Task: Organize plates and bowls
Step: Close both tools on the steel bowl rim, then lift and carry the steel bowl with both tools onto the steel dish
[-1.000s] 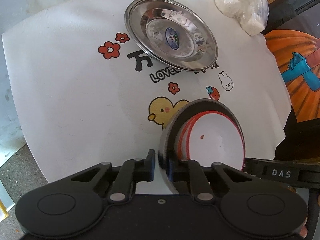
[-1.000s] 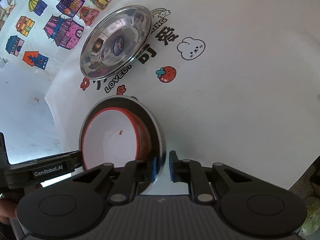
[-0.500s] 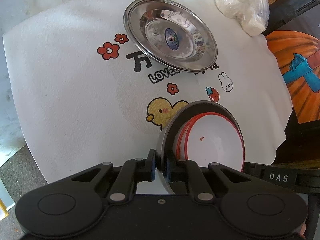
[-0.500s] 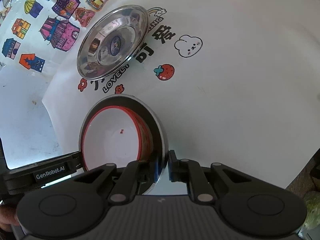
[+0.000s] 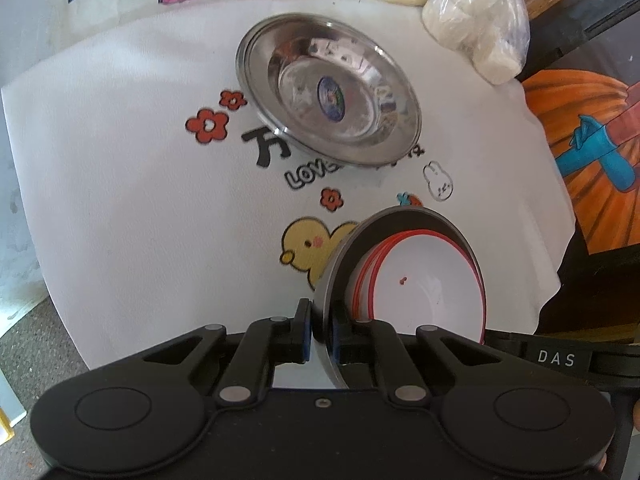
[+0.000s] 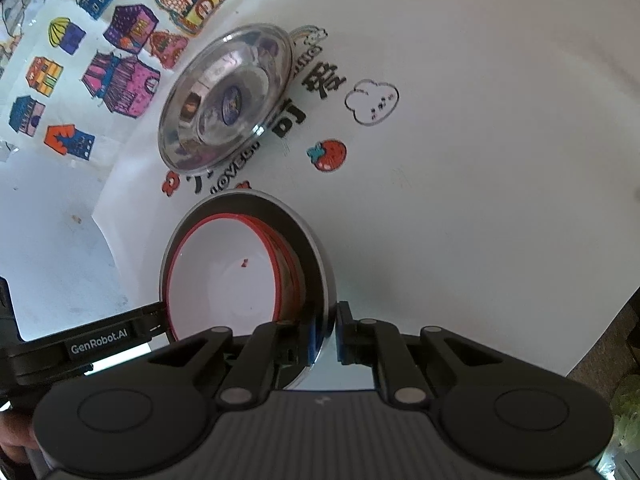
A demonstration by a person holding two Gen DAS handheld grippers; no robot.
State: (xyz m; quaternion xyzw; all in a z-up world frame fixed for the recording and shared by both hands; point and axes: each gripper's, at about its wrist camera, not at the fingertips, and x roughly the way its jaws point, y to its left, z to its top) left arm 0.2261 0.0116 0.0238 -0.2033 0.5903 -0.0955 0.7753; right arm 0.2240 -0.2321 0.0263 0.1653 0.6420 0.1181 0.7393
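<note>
Steel bowl, red-rimmed white bowls nested inside, pinched at opposite rims by my left tongs and right tongs, above cartoon mat. Steel plate beyond.

The left gripper, filling the bottom of its own wrist view, is matte black: a broad housing with two large round caps at lower left and lower right, a small screw at centre, and silver pivot pins on angular linkage arms. Its fingers end in blue pads. The right gripper, at the bottom of its own view, shares that build, but its housing is ribbed grey with a small white mark. From the opposite camera each shows as a black bar, lettered "DAS" at right of the left view and "GenRobot.AI" at lower left of the right view. Skin shows at that view's lower left edge.
</note>
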